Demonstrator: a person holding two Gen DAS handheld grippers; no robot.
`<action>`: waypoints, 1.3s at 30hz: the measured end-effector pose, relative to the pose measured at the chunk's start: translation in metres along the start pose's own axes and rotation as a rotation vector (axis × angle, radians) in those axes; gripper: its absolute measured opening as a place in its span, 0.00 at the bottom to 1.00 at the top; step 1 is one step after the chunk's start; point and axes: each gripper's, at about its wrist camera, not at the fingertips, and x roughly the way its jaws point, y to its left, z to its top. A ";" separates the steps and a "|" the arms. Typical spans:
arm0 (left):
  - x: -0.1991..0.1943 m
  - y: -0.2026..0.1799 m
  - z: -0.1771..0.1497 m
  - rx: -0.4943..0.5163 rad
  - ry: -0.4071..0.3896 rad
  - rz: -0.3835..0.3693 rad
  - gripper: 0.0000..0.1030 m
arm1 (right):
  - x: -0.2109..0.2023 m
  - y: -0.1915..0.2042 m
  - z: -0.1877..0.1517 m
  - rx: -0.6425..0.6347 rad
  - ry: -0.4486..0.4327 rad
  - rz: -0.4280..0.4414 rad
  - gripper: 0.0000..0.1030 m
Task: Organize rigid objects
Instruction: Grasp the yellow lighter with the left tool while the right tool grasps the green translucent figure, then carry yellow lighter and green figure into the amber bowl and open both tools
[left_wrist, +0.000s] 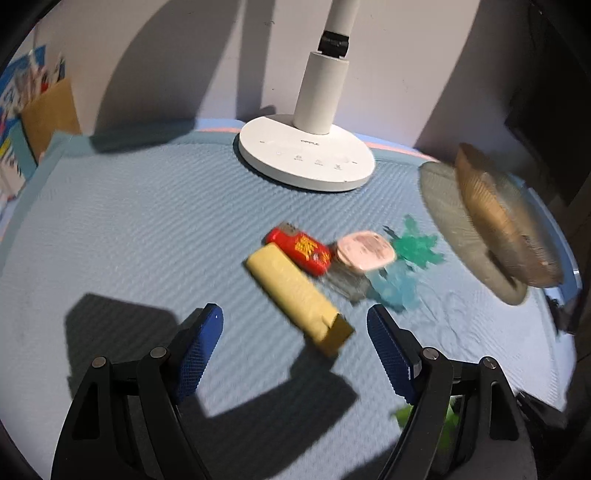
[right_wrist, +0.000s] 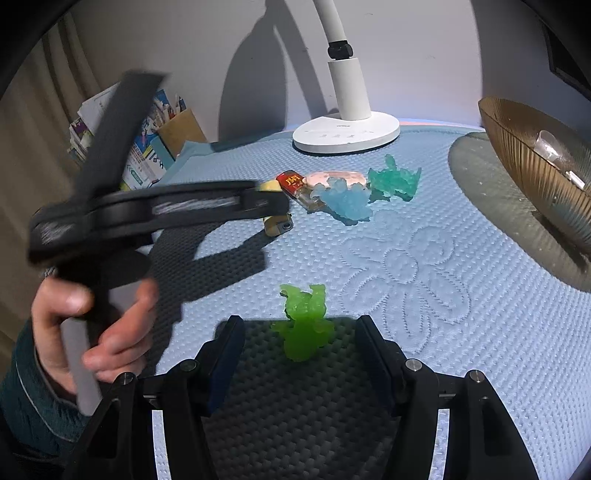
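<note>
Left tongs blurred, hiding the yellow lighter.

A lime-green figurine sits on a pale blue quilted cloth stitched with a flower; nearby, a red lighter with gold print and a yellow lighter.

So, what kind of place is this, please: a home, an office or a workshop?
Probably a desk at home, perhaps a study corner. A white desk lamp stands on a quilted blue mat, and a holder with pens and booklets sits against the wall. Small figurines and lighters lie about.

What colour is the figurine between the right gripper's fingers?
Bright green figurine; clearest in the right wrist view.
</note>
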 end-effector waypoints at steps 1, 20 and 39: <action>0.006 -0.003 0.002 0.011 0.005 0.026 0.76 | 0.000 0.001 0.000 -0.005 0.000 -0.004 0.58; -0.014 0.004 -0.018 0.113 -0.028 0.011 0.21 | 0.019 0.026 0.005 -0.139 0.000 -0.131 0.32; -0.053 0.017 -0.076 0.144 -0.003 -0.083 0.37 | -0.036 -0.032 -0.036 0.054 -0.010 -0.102 0.53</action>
